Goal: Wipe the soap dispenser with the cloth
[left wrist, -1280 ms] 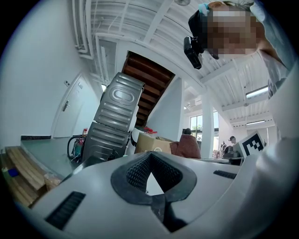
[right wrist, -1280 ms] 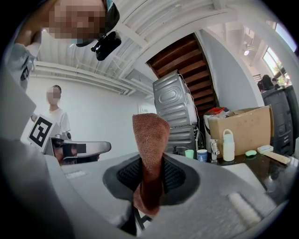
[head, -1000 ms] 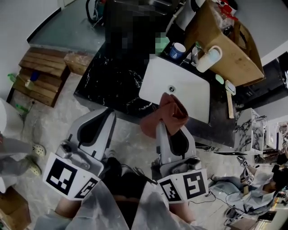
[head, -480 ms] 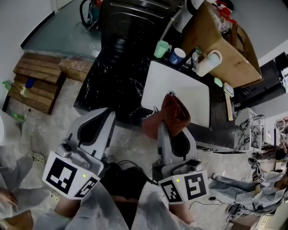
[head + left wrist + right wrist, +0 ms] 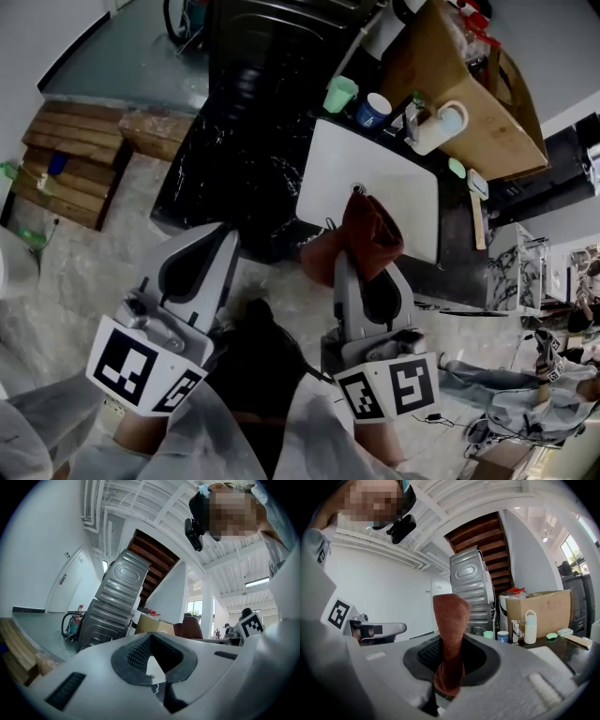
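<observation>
Rust-brown terry cloth (image 5: pixel 450 620), bunched upright, between clamped fingers of right gripper (image 5: pixel 448 674); left gripper (image 5: pixel 157 670) fingers together, empty.

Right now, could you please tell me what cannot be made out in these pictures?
White soap dispenser with pale blue top: nozzle too small, head and right gripper views.
Rust-brown terry cloth: lower end hidden inside the right gripper, right gripper view.
Blue cup: any print too small, head view.

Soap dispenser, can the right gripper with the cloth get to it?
Probably yes. The right gripper holds the cloth at the near edge of the sink, and nothing stands between it and the soap dispenser.
</observation>
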Demonstrator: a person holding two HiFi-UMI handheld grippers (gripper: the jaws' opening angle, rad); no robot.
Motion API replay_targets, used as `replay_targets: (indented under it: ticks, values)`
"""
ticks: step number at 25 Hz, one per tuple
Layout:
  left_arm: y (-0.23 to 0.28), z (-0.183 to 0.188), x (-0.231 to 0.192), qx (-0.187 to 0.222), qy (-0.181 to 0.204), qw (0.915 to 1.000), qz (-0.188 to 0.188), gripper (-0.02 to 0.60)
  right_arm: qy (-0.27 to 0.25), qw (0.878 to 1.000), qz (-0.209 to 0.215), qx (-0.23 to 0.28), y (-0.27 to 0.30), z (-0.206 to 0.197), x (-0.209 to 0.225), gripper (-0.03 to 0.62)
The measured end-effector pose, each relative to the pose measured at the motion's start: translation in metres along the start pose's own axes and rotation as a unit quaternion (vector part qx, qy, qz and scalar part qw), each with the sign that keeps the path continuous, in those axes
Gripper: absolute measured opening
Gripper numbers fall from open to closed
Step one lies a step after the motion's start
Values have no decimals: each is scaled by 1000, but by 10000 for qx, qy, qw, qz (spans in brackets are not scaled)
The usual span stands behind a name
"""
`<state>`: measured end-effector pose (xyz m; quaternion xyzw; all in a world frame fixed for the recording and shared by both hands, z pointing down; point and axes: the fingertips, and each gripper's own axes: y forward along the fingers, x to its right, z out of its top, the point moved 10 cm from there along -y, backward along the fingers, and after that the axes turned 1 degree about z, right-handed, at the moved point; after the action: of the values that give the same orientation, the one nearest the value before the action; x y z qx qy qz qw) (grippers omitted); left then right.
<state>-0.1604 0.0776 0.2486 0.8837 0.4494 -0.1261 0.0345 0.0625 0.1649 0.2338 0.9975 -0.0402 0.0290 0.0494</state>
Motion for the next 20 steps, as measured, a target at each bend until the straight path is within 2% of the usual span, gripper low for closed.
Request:
replay_targets:
  ticks: [10, 20]
  values:
    - [23, 1, -15, 14, 51, 9996, 278, 3, -64, 9997, 226, 41, 37, 5, 21, 77]
    - [88, 7, -27, -6, 77, 9987, 500, 3, -15, 9990, 452, 32, 90, 17, 72, 77]
